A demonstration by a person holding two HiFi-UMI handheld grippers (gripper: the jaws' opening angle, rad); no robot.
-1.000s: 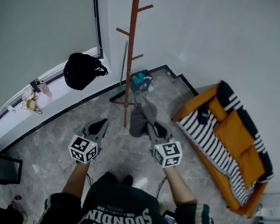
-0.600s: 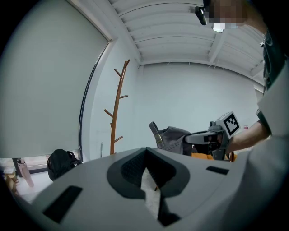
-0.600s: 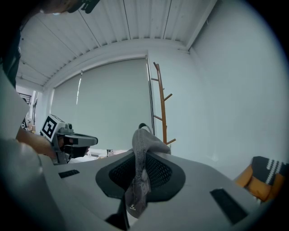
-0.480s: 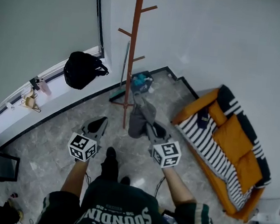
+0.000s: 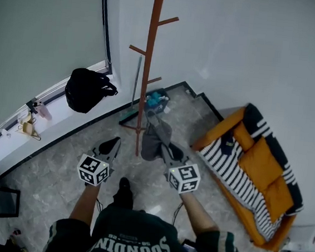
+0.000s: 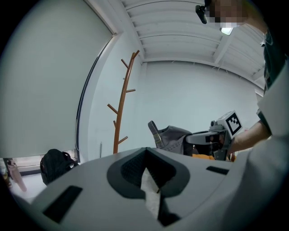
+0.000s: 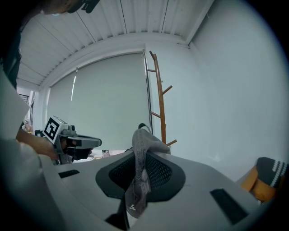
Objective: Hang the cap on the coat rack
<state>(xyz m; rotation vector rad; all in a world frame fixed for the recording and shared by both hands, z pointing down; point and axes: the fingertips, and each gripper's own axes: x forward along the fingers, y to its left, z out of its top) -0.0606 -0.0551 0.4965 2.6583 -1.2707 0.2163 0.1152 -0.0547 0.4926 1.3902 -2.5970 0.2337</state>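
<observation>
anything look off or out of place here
Nothing spilled or broken. The one odd thing: a black bag sits on the window ledge while the rack beside it has bare pegs. The cap hangs limp from the right gripper.

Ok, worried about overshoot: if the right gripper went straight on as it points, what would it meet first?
Probably the coat rack, standing ahead past the cap in the right gripper; depth is unclear.

grey cap [image 5: 155, 139], brown coat rack [image 5: 148, 66], black backpack [image 5: 85, 90]
</observation>
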